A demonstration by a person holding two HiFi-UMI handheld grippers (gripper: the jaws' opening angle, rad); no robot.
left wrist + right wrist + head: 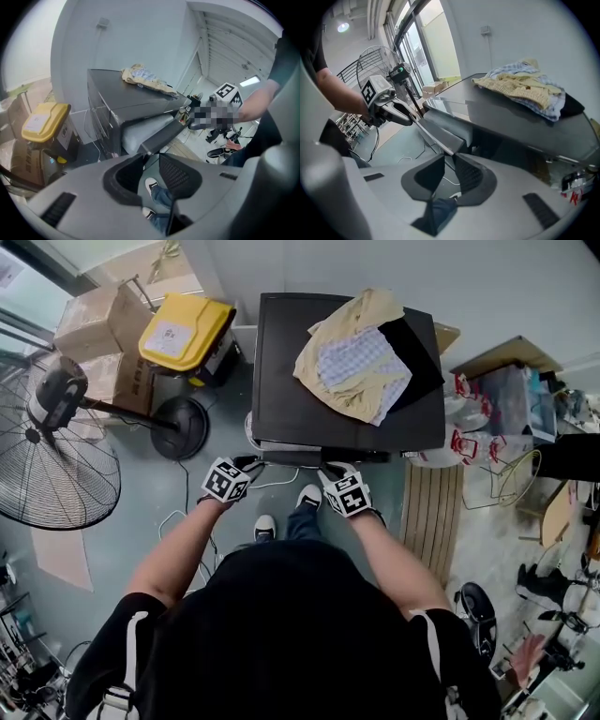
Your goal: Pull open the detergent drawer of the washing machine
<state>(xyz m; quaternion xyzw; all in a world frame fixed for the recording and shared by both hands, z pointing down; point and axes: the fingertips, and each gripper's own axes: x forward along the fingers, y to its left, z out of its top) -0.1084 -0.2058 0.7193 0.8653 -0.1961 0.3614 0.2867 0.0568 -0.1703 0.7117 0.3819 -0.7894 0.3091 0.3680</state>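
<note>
The dark washing machine (281, 381) stands against the wall, and its detergent drawer (292, 458) sticks out a little from the front edge, just under the top. The person stands right in front of it with a gripper at either end of the drawer's front.

The left gripper (253, 465) is at the drawer's left end. In the left gripper view its fingers (176, 176) are drawn close together. The lower corner of the drawer's front (161, 133) runs in between their tips, so they look clamped on that corner. The right gripper (328, 469) is at the other end. In the right gripper view its fingers (466, 176) leave only a thin gap, and the drawer's edge (440, 129) comes down into it. It too looks pinched right at the tips rather than deep between the pads. Both grippers slant downward, and the person's shoes (264, 526) show on the floor below the drawer.

A heap of clothes (361, 357) lies on the machine's top toward its right rear corner, with yellow knit, a checked cloth and something black. Left of the machine a yellow bin (186, 331) stands beside cardboard boxes (98, 320). A floor fan (56, 451) stands farther left.
</note>
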